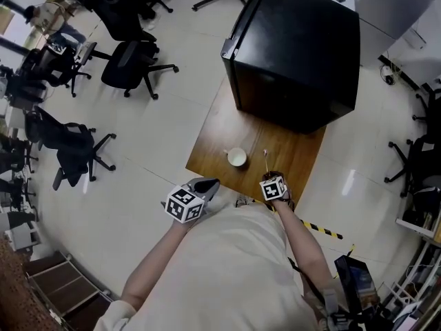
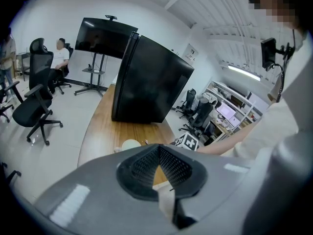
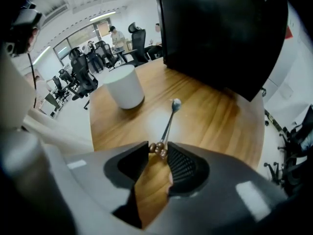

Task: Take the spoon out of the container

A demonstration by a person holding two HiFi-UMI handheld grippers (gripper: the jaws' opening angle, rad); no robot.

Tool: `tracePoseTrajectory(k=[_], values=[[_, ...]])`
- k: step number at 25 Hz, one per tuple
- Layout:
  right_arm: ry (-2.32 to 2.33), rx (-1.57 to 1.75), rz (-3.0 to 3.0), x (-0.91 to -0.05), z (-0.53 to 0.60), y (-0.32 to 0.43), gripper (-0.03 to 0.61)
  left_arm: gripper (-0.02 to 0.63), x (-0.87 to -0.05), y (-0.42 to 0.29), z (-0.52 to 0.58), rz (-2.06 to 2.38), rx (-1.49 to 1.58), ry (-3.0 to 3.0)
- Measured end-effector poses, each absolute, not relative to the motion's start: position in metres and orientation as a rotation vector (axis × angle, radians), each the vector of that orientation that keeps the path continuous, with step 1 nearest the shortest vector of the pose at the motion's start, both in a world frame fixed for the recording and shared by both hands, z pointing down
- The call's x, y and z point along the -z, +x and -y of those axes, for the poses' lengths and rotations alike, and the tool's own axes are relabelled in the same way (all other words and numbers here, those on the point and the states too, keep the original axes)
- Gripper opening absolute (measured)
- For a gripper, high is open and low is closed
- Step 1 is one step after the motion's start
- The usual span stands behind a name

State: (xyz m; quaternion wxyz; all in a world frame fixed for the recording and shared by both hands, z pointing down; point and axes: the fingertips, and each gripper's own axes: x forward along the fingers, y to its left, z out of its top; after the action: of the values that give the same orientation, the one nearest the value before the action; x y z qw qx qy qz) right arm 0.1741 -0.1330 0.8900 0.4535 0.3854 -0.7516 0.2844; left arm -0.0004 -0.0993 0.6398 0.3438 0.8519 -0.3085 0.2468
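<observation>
In the head view, the spoon [image 1: 266, 160] lies out on the wooden table [image 1: 213, 143], just beside the white cup [image 1: 236, 157] and no longer in it. Its near end reaches back to the right gripper [image 1: 273, 178]. The left gripper [image 1: 209, 183] hangs at the table's near edge, apart from both. The removal looks nearly done, with the spoon being laid down.

In the left gripper view, the left gripper's [image 2: 159, 147] jaw tips meet and nothing is between them. The cup [image 2: 131, 144] stands beyond on the table, in front of the black cabinet [image 2: 146, 82].

In the right gripper view, the right gripper [image 3: 157, 150] has its jaws partly apart. The spoon's brown beaded handle end fills the gap at their tips, so it appears clamped there. The shaft [image 3: 169, 119] runs away across the wood, with the bowl resting or nearly resting on it. The cup [image 3: 124, 86] stands apart to the left. The next move likely calls for spreading the jaws to free the beads, then lifting straight off so the spoon does not drag or roll.
</observation>
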Motion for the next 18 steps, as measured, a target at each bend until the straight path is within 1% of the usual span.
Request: tracePoseTrajectory(k=[8,18], values=[[0.893,-0.818,1.760,-0.919,0.116,0.170,0.124,0.000,-0.644,-0.005,0.097,0.836,-0.643,2.179],[0.888,-0.825,1.736,-0.916,0.127,0.156,0.126,0.000,-0.643,-0.013,0.097,0.858,-0.639,2.158]])
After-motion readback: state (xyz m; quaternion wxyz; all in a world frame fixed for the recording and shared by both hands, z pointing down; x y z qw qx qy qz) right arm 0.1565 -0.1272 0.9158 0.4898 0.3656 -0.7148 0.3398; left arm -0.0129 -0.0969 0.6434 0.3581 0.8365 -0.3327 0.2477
